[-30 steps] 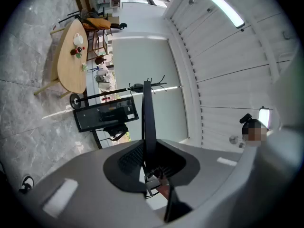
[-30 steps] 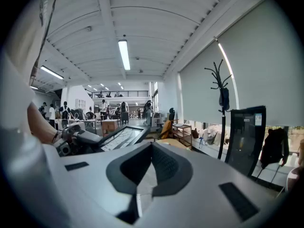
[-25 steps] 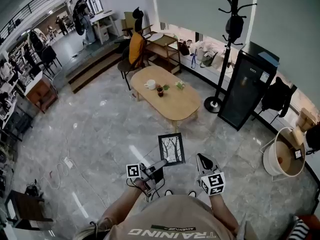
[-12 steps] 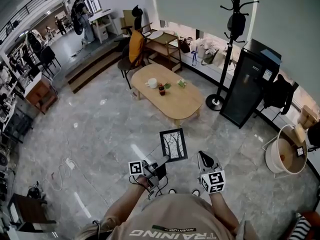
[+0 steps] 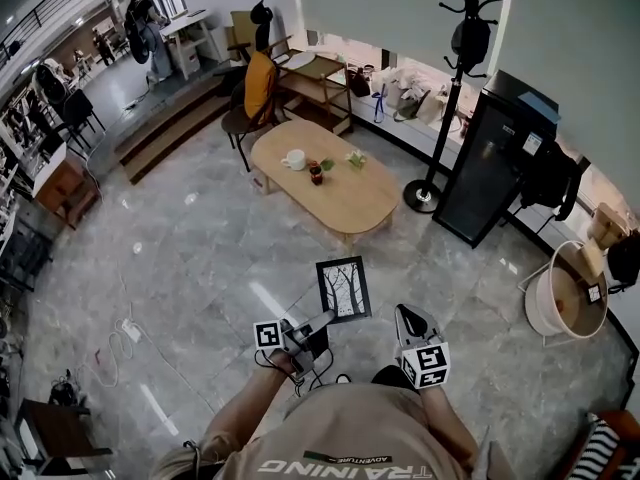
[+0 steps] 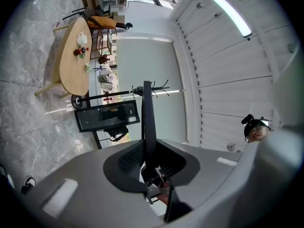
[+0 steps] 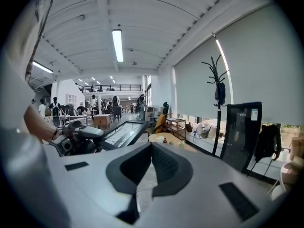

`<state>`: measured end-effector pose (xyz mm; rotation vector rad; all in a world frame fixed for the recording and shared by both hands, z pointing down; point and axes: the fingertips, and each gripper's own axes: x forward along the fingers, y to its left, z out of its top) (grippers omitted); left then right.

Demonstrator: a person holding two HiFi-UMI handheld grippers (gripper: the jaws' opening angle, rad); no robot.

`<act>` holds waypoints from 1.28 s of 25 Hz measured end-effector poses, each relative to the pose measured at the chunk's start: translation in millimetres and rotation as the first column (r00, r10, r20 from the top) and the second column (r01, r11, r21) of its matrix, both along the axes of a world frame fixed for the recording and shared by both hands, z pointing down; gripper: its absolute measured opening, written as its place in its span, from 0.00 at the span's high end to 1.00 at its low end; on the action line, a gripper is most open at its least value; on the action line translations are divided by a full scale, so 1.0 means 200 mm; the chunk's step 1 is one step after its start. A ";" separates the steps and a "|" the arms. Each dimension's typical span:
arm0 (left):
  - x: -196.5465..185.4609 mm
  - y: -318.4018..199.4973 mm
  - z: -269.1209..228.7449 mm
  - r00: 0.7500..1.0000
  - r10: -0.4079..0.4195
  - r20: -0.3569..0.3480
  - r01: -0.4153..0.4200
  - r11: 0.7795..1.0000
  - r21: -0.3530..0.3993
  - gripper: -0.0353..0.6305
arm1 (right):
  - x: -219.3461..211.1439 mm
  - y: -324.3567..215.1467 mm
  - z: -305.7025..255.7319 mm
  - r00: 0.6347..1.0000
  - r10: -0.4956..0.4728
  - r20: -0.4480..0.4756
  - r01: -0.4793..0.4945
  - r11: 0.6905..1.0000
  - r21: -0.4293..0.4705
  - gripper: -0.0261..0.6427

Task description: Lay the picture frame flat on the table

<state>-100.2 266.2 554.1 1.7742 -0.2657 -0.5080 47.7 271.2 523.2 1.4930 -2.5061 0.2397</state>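
Carrying is as far as the job looks to have got. The picture frame [image 5: 343, 289] is up in the air over the grey marble floor [image 5: 200, 258], pinched by its near edge in the left gripper [image 5: 327, 318]. The oval wooden coffee table [image 5: 350, 196] stands well apart on the far side. Nothing of the laying-down is done. What is left, as I judge it, is to cross the floor, bring the frame over a bare part of the tabletop and set it down flat.

The frame is a thin, flat rectangle with a narrow black border round a pale print of bare dark trees. In the left gripper view it shows edge-on as a slim dark strip [image 6: 147, 118] rising from between the ribbed black pads, which press on it from both sides. The right gripper [image 5: 406, 314] carries nothing, its jaws pressed together to a point (its own view shows no object between the pads).

The tabletop is smooth light wood with rounded ends, on short legs. A white cup [image 5: 294, 159], a small dark red item [image 5: 316, 174] and a bit of greenery [image 5: 356, 158] sit toward its far left end, while the near right half is bare. The polished floor gives off glare.
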 end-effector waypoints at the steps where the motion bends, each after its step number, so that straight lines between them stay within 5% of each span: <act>1: -0.01 0.00 0.00 1.000 0.003 -0.003 -0.003 1.000 -0.005 0.83 | 0.00 0.00 0.01 1.000 0.004 -0.003 -0.004 1.000 -0.006 0.95; 7: -0.02 -0.04 0.05 1.000 0.002 -0.013 -0.003 0.999 -0.034 0.83 | 0.01 -0.04 0.06 1.000 0.003 -0.016 -0.004 0.999 -0.049 0.95; 22: 0.15 -0.54 0.04 0.998 -0.060 0.014 0.061 0.998 -0.022 0.83 | 0.10 -0.71 -0.01 0.994 -0.104 0.026 0.102 0.994 0.049 0.95; 32: 0.36 -0.77 0.13 0.994 -0.102 0.027 0.103 0.993 -0.062 0.83 | 0.28 -0.91 0.10 0.990 -0.136 0.032 0.136 0.991 -0.004 0.95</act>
